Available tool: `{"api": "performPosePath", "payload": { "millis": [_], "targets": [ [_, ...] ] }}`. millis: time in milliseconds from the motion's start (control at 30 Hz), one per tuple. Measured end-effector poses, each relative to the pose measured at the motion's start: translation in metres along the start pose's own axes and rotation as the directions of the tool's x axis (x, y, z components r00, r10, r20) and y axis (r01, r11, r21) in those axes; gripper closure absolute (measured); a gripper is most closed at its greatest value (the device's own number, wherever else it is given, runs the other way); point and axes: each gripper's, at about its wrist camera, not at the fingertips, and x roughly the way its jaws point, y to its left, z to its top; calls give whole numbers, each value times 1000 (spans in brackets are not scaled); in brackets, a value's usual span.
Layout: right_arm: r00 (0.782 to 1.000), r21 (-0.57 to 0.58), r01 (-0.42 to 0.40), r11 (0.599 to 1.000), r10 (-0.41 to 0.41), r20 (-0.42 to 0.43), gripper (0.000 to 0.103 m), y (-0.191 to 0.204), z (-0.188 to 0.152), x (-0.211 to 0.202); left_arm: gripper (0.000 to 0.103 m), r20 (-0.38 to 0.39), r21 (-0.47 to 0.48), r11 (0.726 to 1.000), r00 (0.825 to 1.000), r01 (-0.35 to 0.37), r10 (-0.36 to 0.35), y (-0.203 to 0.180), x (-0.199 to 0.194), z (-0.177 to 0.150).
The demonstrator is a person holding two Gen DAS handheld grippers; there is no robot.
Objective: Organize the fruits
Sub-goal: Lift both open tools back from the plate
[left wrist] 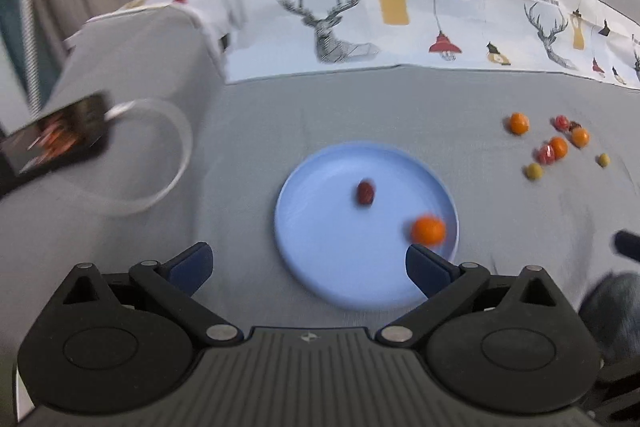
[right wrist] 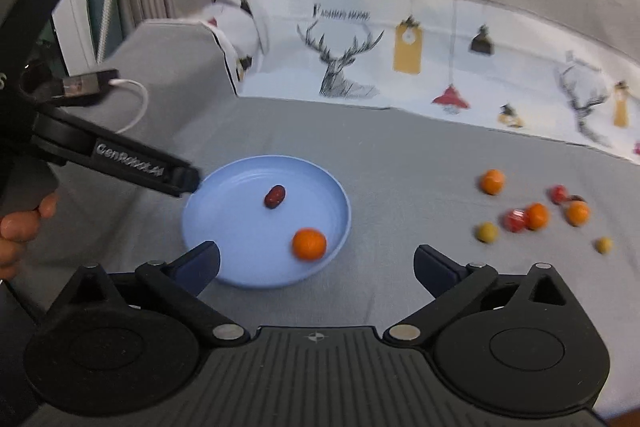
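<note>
- Left wrist view: the left gripper [left wrist: 308,267] hangs above the near edge of the blue plate [left wrist: 320,267], its jaws spread wide with nothing between them.
- Right wrist view: the right gripper [right wrist: 316,267] is likewise wide open and empty, sitting just in front of the plate's near rim.
- On the plate lie two fruits, well apart: a dark red date [right wrist: 275,196] near the middle and a small orange [right wrist: 309,243] close to the near-right rim.
- The rest of the fruit sits loose on the grey cloth [right wrist: 400,167] to the right of the plate: more small oranges such as this one [right wrist: 492,181], red pieces [right wrist: 515,220] and greenish olives [right wrist: 487,231].
- Judging by this, the job is early on; most pieces have yet to be gathered.
- The right gripper looks better placed to fetch the next one. I would pick a fruit standing clear of its neighbours, like the lone orange, rather than the touching pair.
- Come down with the fingers astride it, close gently so it neither rolls nor squashes, and let go low over the plate.
- A phone [left wrist: 60,139] with a white cable [left wrist: 176,147] lies far left, out of the way.
</note>
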Motion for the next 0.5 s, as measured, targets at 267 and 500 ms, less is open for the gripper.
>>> {"api": "performPosePath", "payload": {
  "millis": [267, 500],
  "targets": [
    [973, -124, 174, 977, -151, 172, 1, 24, -16, -84, 0, 78, -37, 997, 995, 62, -59, -8, -75, -24],
    [942, -110, 198, 974, -158, 297, 1, 28, -14, -141, 0, 197, -53, 995, 978, 85, -73, -14, -131, -35]
  ]
}}
